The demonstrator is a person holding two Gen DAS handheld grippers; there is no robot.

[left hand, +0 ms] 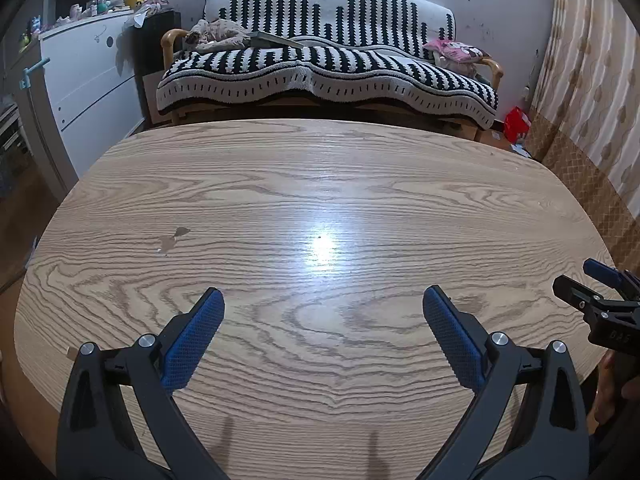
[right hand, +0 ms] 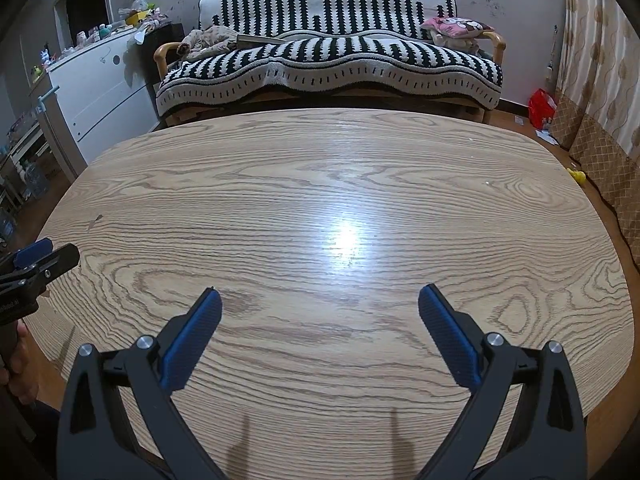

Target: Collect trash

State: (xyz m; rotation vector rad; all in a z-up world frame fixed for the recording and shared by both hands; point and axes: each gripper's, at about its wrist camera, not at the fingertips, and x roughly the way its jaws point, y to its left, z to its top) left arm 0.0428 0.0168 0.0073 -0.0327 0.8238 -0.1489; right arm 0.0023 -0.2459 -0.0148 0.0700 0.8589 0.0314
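Wood-grain table [left hand: 280, 184] fronts a striped sofa [left hand: 328, 60]; left hand-held gripper [left hand: 323, 300] and right hand-held gripper [right hand: 319, 300] gape wide.

The right tool [right hand: 319, 300] hovers over the wood-grain bench [right hand: 320, 200], its blue-padded fingers [right hand: 192, 340] spread wide with nothing between them. The left tool [right hand: 38, 262] pokes in at the left edge, seemingly spread too. Beyond stands a striped sofa [right hand: 328, 52].

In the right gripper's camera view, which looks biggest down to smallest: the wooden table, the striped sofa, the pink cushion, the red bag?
1. Wooden table, though it is nearest.
2. Striped sofa.
3. Pink cushion.
4. Red bag, close to the cushion in apparent size.
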